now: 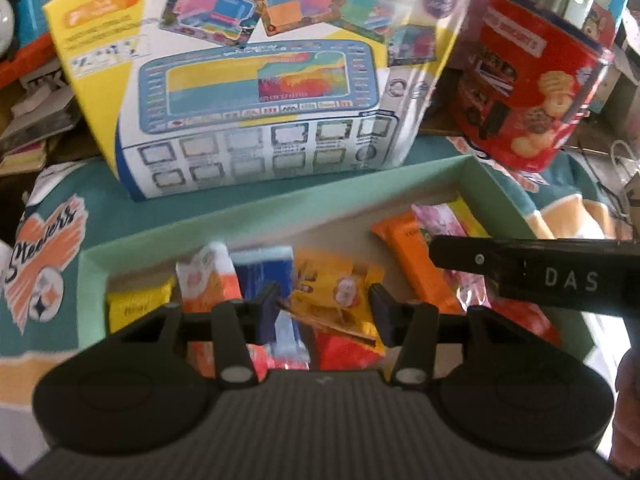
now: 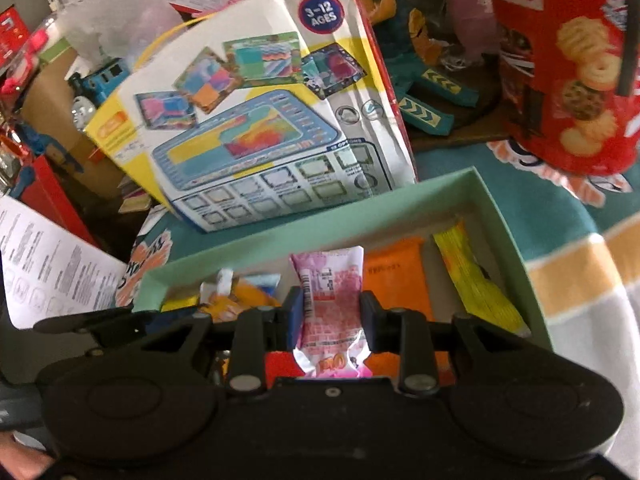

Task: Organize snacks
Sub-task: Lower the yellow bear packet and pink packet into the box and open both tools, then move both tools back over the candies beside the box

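Pink crinkled snack packet [image 2: 330, 304] pinched between right gripper [image 2: 330, 316] pads, above the mint-green cardboard tray [image 2: 360, 216]. Orange wrapper [image 2: 394, 276] at 3 o'clock of it, yellow wrapper [image 2: 476, 284] beyond. Left gripper [image 1: 322, 304] spread, empty, over yellow-orange packet [image 1: 340, 292]. Red biscuit tin [image 2: 568, 68] at 1 o'clock.

The tray [image 2: 400, 204] lies open from above; behind its far wall the toy box [image 2: 256, 128] and red tin [image 2: 568, 60] crowd close.
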The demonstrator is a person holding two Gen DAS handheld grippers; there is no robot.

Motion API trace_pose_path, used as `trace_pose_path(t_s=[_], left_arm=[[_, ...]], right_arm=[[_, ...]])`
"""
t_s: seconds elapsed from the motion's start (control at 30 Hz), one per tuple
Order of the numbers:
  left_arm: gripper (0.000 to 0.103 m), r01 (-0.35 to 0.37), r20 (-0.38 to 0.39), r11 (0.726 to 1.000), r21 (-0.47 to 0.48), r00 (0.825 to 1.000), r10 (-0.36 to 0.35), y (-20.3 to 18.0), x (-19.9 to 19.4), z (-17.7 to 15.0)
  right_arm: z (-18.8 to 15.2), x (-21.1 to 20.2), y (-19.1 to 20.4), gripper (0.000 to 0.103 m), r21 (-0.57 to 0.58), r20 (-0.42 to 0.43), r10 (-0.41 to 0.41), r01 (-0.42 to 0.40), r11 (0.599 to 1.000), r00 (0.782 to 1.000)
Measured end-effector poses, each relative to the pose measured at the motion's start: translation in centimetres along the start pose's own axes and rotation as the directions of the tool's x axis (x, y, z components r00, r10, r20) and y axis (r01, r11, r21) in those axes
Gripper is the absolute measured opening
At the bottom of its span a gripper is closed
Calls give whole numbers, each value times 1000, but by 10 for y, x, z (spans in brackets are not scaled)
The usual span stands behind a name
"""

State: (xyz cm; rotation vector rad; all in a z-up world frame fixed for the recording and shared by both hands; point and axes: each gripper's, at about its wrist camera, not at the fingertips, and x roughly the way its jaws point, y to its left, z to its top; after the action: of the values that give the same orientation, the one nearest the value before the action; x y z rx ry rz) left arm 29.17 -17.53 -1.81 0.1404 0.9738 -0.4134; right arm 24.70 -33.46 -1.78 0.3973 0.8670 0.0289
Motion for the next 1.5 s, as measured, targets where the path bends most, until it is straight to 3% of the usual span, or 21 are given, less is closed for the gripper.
trace_pose_path(t_s=[0.07,0.13,0.17,0.2,0.3,0.37,0.83,1.27,1.5], left_arm=[[46,-7,-3,1000,-10,1000,7,2,13,7],[68,-14,-1,1000,-6,1000,14,3,24,12],[91,-34,-6,999,4,999,34,2,27,13],[102,-63,-2,998,13,998,63,1,29,12],[103,-88,1,996,16,996,88,3,29,8],[103,-93,-17,996,-4,996,93,7,27,5],[103,-102,-3,994,-31,995,102,2,-38,-41],[103,-74,14,996,-57,997,75,7,-108,-126],[103,-91,-4,991,-100,996,91,24,-119,-173]], right_arm=[[7,11,-2,37,14,-3,6,-6,1000,1000],[14,19,-3,50,24,0,13,-13,1000,1000],[17,21,-4,68,25,5,13,-13,1000,1000],[17,19,-5,85,25,17,9,-9,1000,1000],[15,9,-7,100,27,60,8,-10,1000,998],[13,3,-8,103,41,64,16,-19,999,998],[-28,-58,-3,103,63,29,-5,3,998,1000],[-106,-121,8,103,94,-8,15,-14,995,1000],[-144,-133,19,103,19,19,8,-8,1000,1000]])
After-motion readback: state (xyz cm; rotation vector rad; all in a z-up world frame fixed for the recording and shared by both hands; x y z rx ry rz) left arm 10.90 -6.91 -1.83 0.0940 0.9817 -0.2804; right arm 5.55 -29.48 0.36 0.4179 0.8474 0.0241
